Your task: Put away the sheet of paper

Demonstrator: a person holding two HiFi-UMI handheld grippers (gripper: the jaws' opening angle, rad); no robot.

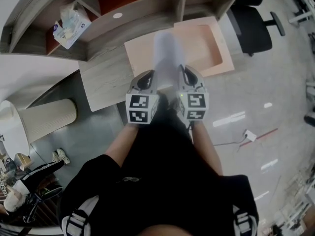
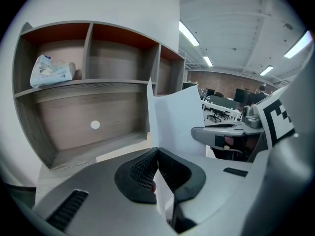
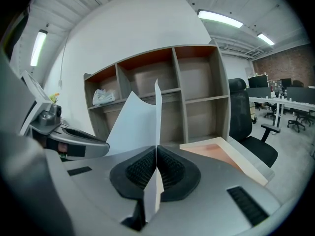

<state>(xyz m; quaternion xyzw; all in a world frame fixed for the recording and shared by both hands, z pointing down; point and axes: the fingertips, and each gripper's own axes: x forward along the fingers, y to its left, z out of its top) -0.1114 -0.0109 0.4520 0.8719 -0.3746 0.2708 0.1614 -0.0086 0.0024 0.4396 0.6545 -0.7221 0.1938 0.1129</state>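
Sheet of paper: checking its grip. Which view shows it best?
The right gripper view: the sheet of paper stands sharp, pinched between the right gripper's fingers. The left gripper view shows it pinched likewise by the left gripper; the head view shows only a pale blur.

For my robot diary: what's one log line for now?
left gripper: shut on paper | right gripper: shut on paper | tray: ahead

Grey left gripper (image 2: 157,150), right gripper (image 3: 156,149), black ribbed pads (image 2: 140,173), marker cubes (image 1: 141,108), black clothes (image 1: 162,173)
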